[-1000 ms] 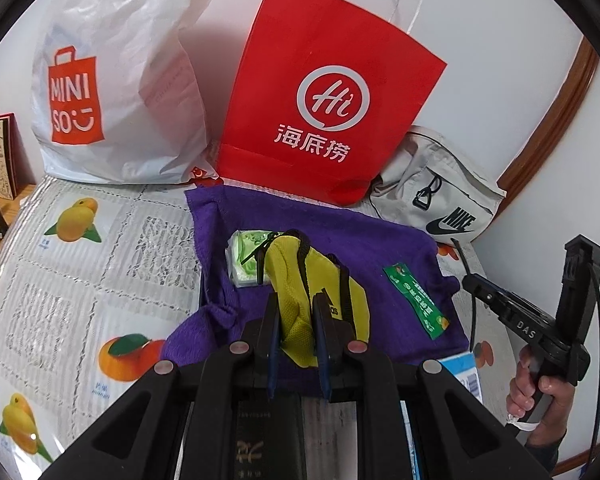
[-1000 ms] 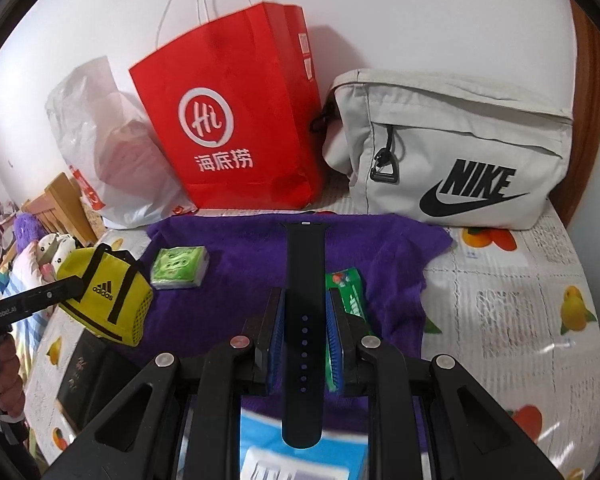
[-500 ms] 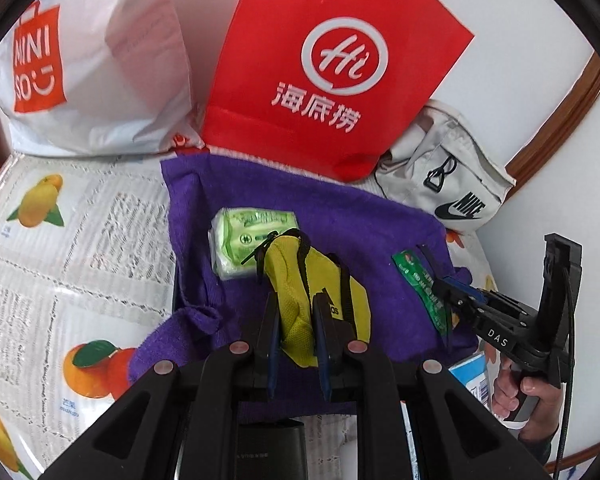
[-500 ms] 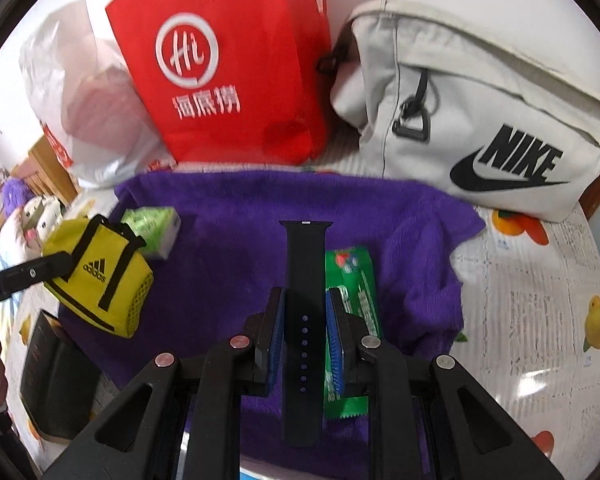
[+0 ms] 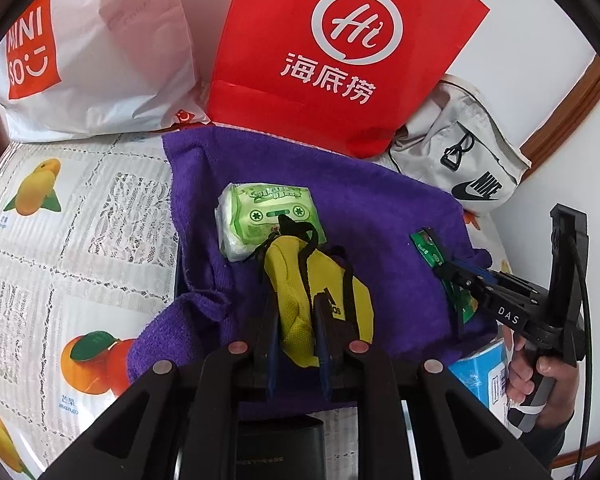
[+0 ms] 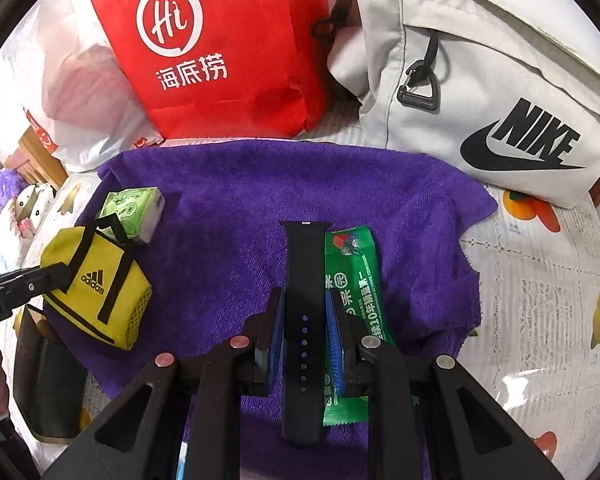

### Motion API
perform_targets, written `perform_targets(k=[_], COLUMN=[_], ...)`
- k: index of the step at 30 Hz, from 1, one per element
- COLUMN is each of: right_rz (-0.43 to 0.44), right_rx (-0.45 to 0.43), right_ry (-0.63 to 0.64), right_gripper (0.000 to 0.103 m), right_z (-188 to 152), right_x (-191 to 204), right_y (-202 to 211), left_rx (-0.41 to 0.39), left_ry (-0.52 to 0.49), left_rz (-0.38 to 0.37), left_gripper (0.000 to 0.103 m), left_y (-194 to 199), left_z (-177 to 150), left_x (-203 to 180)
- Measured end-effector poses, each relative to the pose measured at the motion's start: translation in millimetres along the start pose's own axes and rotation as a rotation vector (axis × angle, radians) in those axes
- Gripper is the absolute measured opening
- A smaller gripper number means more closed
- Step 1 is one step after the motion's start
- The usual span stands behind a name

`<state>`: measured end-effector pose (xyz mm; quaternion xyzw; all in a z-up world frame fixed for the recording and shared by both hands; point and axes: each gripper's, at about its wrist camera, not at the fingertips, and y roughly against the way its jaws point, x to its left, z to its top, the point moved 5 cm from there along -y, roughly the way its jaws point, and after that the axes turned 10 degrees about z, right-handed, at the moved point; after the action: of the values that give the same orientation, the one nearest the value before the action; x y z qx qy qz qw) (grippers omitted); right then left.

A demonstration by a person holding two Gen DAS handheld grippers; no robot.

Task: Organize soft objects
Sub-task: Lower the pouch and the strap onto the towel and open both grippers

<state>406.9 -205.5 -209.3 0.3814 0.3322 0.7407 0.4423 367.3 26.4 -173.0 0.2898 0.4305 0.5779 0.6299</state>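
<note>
Black strap [image 6: 305, 312] visible only from right tool [image 6: 305, 334]

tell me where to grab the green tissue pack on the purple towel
Grip the green tissue pack across its two short ends, coming from above. It lies flat on the purple towel, top face open, but the yellow bag held in the left tool crowds its near side.
</note>
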Motion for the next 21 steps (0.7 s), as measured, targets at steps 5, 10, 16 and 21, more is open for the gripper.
perform_targets(k=[5, 10, 16, 21], right_rz=[-0.015, -0.013, -0.008, 0.025], right_rx=[0.021, 0.007, -0.065, -0.127], right_ry=[-0.002, -0.006, 0.016, 0.036], right_gripper=[0.021, 0.045, 0.049, 0.056], right_z=[0, -3, -16, -39], right_x=[-1, 4, 27, 57], right_y=[-3, 4, 42, 79], left_rx=[0.006, 0.009, -0.042, -0.077], left_ry=[0.000, 0.012, 0.006, 0.005], left_rz=[0.004, 0.019, 0.037, 0.056], left_gripper=[0.019, 0.036, 0.056, 0.057], left_y=[1, 9, 42, 75], left_z=[-2, -4, -12, -30], left_x=[3, 9, 12, 17])
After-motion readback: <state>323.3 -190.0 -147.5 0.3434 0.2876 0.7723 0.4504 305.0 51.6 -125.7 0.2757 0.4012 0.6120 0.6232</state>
